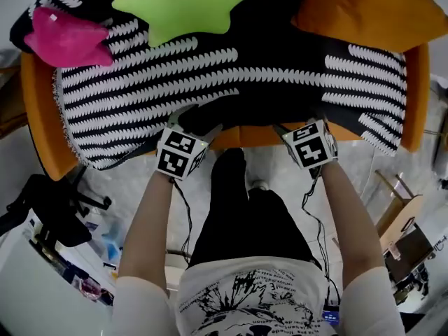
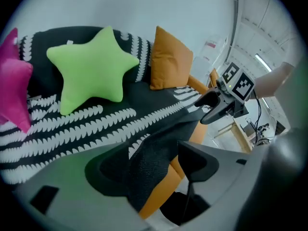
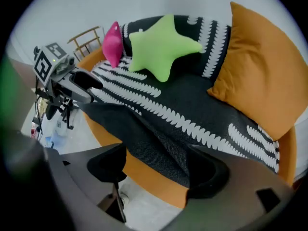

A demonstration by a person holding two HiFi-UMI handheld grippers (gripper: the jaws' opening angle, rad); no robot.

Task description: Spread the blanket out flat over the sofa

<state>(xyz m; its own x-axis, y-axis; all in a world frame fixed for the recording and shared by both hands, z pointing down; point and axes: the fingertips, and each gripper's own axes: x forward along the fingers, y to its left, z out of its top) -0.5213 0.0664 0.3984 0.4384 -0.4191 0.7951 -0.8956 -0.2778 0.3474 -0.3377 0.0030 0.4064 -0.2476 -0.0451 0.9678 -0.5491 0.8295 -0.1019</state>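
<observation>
A black blanket (image 1: pixel 231 75) with white leaf-like stripes lies over the seat and back of a round orange sofa (image 1: pixel 38 110). Its front edge hangs in loose folds over the sofa's front rim. My left gripper (image 1: pixel 196 117) is at that edge left of centre. In the left gripper view its jaws (image 2: pixel 154 170) stand wide, open, with a dark fold of blanket (image 2: pixel 149 148) between them. My right gripper (image 1: pixel 301 123) is at the edge further right. It (image 3: pixel 156 170) is open: the blanket hem (image 3: pixel 163 148) lies against the right pad, apart from the left one.
A green star pillow (image 1: pixel 189 5), a pink pillow (image 1: pixel 66 40) and an orange cushion (image 1: pixel 364 9) rest on the blanket at the back. The person's legs (image 1: pixel 238 208) stand against the sofa front. A wooden chair (image 1: pixel 402 222) is at the right, dark clutter (image 1: pixel 49 201) at the left.
</observation>
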